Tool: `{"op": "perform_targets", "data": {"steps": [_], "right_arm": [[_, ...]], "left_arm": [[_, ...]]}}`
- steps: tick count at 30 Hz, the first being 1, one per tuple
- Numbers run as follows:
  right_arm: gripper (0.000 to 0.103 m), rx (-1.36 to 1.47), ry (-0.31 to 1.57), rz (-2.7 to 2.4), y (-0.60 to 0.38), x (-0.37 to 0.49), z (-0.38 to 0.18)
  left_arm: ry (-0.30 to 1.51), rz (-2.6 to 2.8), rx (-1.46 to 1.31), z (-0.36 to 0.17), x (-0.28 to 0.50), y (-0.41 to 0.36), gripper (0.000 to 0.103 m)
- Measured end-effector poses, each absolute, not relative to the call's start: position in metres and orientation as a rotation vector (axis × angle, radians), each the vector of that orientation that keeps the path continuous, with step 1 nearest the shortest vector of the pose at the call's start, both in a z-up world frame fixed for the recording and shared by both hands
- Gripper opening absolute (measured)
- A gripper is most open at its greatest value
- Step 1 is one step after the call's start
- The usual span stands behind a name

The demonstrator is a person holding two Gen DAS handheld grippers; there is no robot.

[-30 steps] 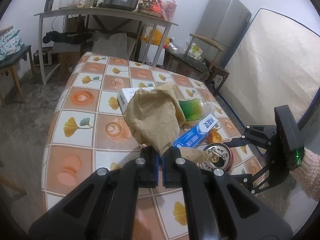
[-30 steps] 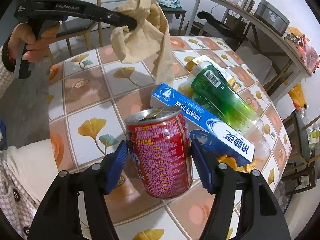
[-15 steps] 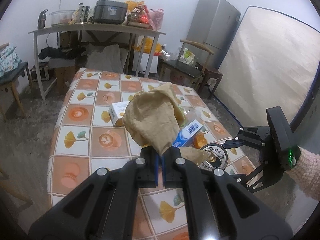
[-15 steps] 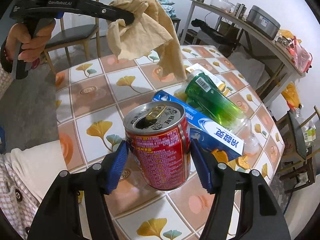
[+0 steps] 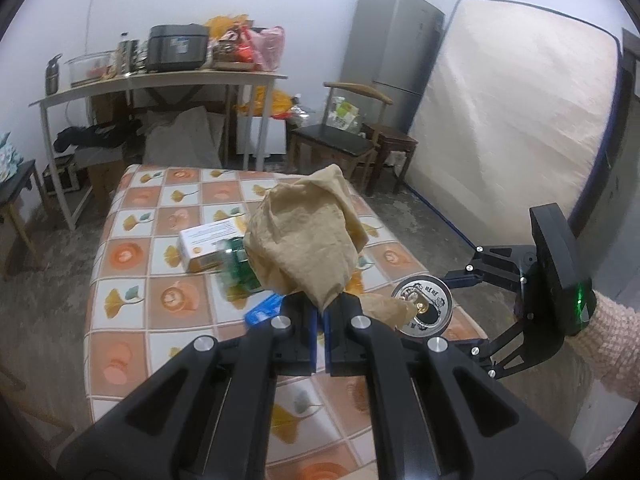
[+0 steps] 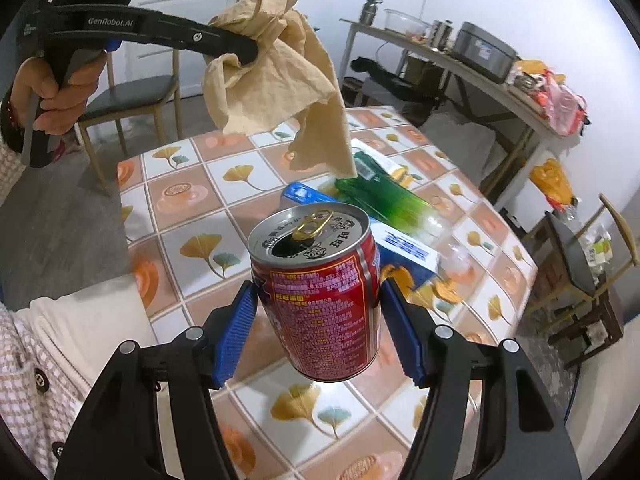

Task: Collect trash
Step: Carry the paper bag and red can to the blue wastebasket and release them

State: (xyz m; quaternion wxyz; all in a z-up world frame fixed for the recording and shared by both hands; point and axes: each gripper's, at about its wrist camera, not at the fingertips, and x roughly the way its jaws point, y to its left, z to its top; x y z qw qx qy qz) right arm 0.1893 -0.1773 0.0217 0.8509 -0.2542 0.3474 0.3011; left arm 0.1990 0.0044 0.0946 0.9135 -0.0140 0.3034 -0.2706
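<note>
Two items had risen clear of the desk (image 6: 192, 216): left gripper (image 5: 319, 312) fingers pinched the brown paper napkin (image 5: 304, 240), right gripper (image 6: 320, 312) fingers clamped the red can (image 6: 324, 300); a green bottle (image 6: 384, 200) and blue toothpaste box (image 6: 404, 244) remained uncollected.

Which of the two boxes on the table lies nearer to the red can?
The blue box, just behind the red can. The white and orange box lies farther, beyond the green bottle.
</note>
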Motion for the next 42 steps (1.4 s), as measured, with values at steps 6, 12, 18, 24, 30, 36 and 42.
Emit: {"op": "perform_targets", "data": {"steps": [6,12,18,24,30,36,42], "right_arm": [[0.062,-0.482,0.706,0.561,-0.218,0.165,0.033],[0.062,-0.413,0.688,0.454,-0.271,0.136,0.045],[0.062,-0.330,0.687,0.308,-0.334,0.099,0.047],[0.061,-0.220,0.723,0.165,-0.400,0.063,0.024],[0.061,-0.061,0.803,0.044,-0.465,0.033,-0.028],[0.061,0.140,0.909,-0.050,-0.523,0.011,-0.104],[0.060,0.337,1.021,-0.102,-0.561,0.010,-0.179]], "left_arm": [[0.621,-0.630,0.007,0.104,0.188,-0.037,0.001],[0.623,-0.743,0.051,0.111,0.178,-0.094,0.001],[0.642,-0.887,0.101,0.108,0.164,-0.162,0.001],[0.719,-1.021,0.163,0.084,0.155,-0.241,0.001],[0.895,-1.101,0.227,0.027,0.148,-0.324,0.001],[1.049,-1.094,0.329,-0.044,0.140,-0.395,0.001],[1.225,-1.072,0.379,-0.118,0.134,-0.444,0.001]]}}
